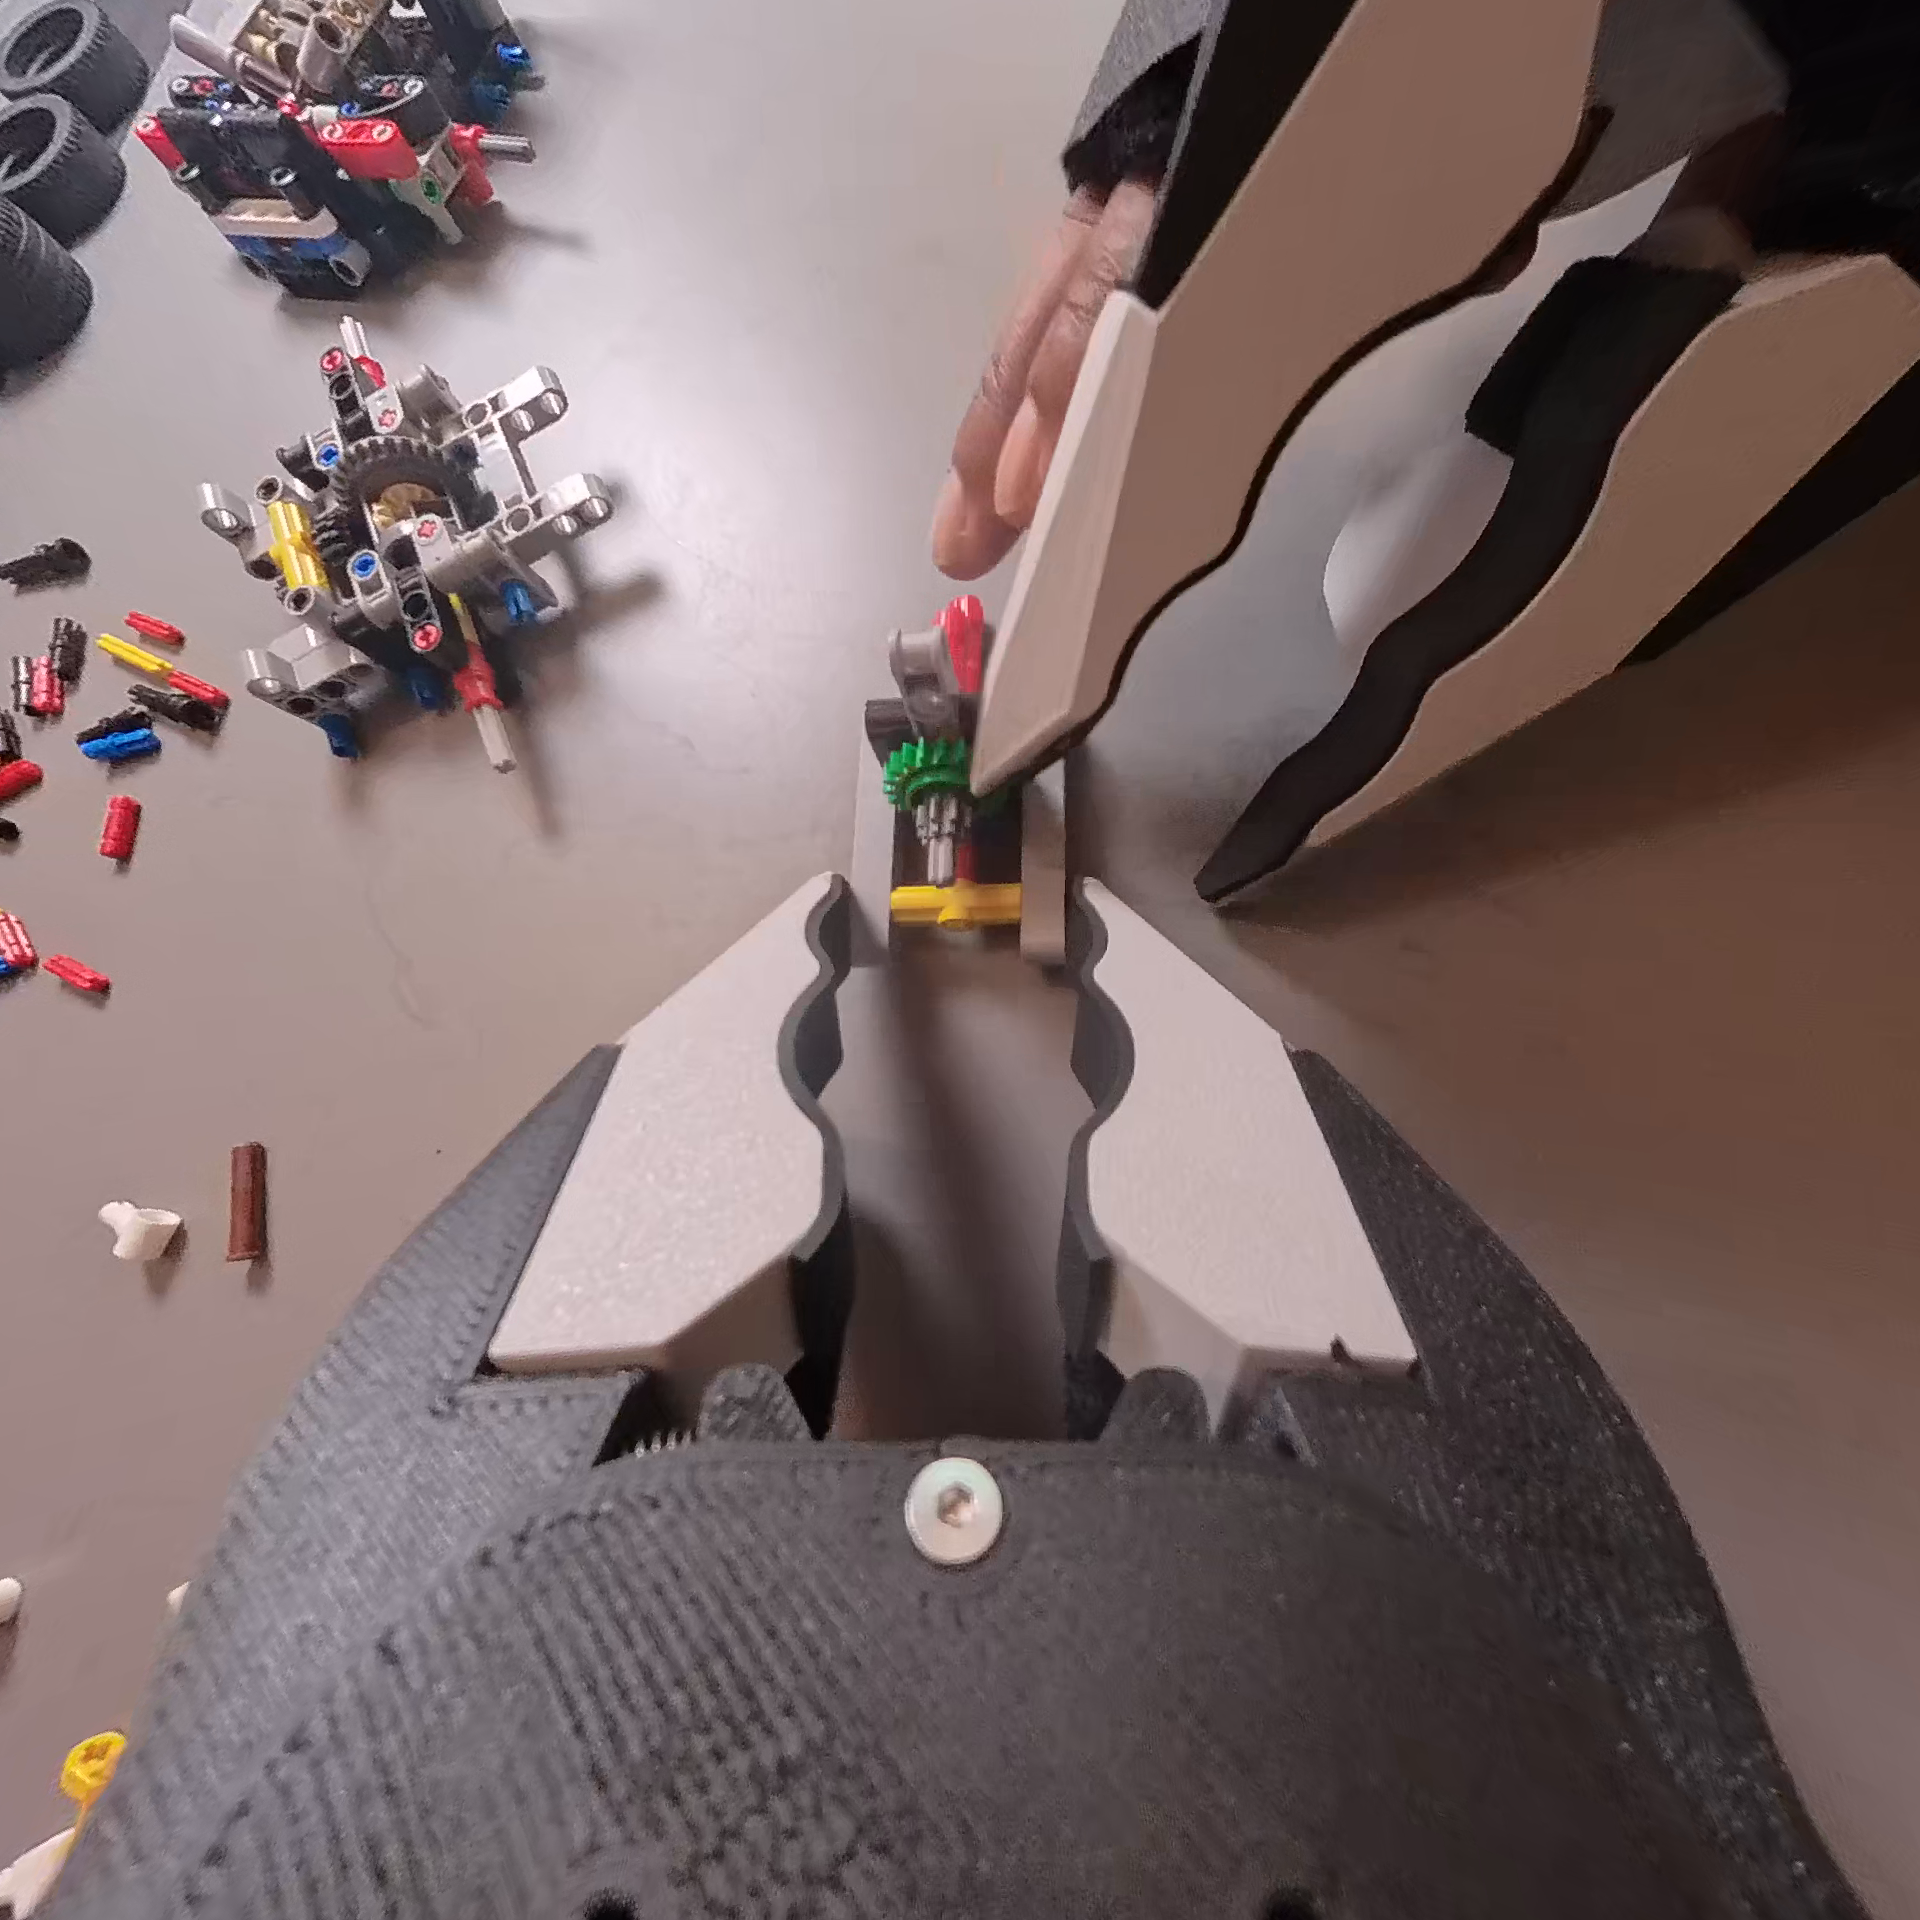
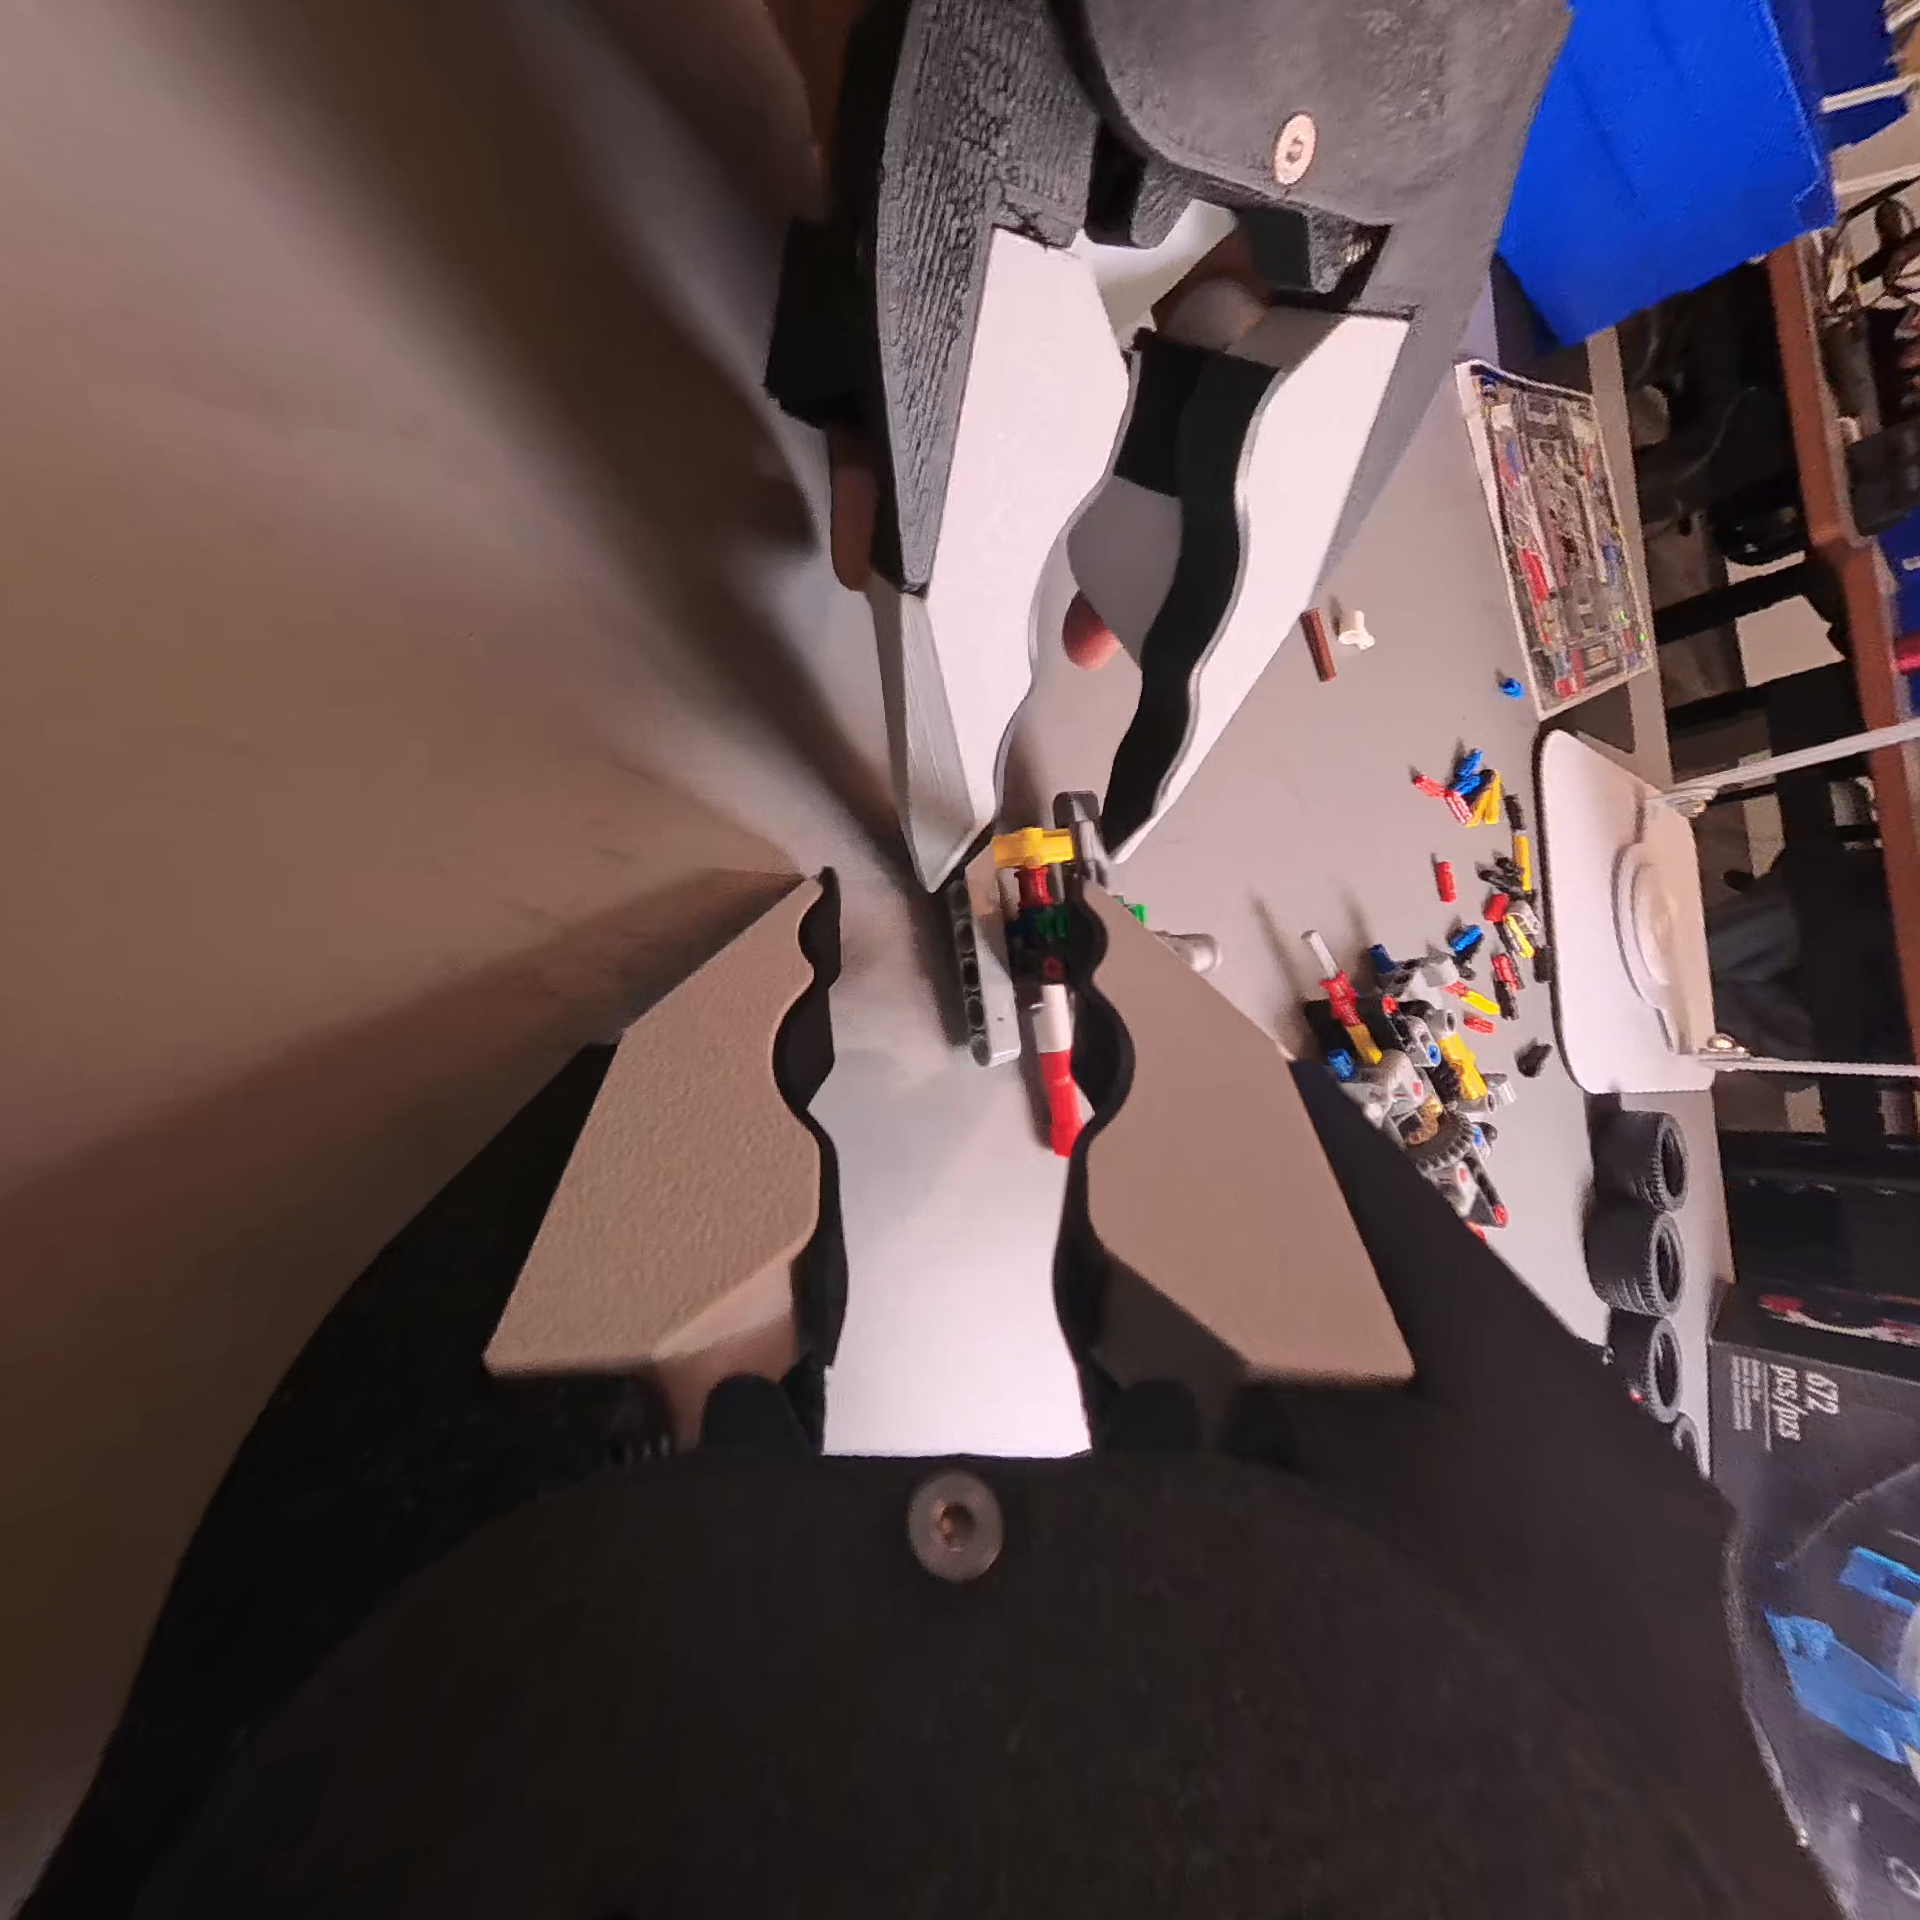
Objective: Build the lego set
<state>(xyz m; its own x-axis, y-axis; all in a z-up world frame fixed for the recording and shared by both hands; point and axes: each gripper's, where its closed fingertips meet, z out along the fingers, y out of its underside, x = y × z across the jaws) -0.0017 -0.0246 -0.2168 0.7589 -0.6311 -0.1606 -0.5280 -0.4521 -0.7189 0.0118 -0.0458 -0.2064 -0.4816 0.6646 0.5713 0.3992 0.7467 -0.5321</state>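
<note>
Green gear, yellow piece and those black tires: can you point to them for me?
Green gear (image 1: pixel 914 774): left wrist view, on its toothed rim.
Yellow piece (image 1: pixel 954 904): left wrist view, on the middle of the bar.
Black tires (image 2: pixel 1647 1252): right wrist view, on the middle tire's tread.

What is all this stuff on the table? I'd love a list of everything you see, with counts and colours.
Small brick assembly: one, grey frame with green gear, yellow and red parts, between the left gripper's fingertips.
Larger brick assemblies: two, grey, black, red and blue, far left.
Loose pins: many, red, black, blue, yellow, left edge.
Brown piece: one, near left.
Tyres: several, black, top left corner.
Instruction booklet: one, multicoloured, far table edge.
Blue bin: one, beyond the table.
Left gripper: grips the assembly's frame.
Right gripper: open, one finger against the gear.
</note>
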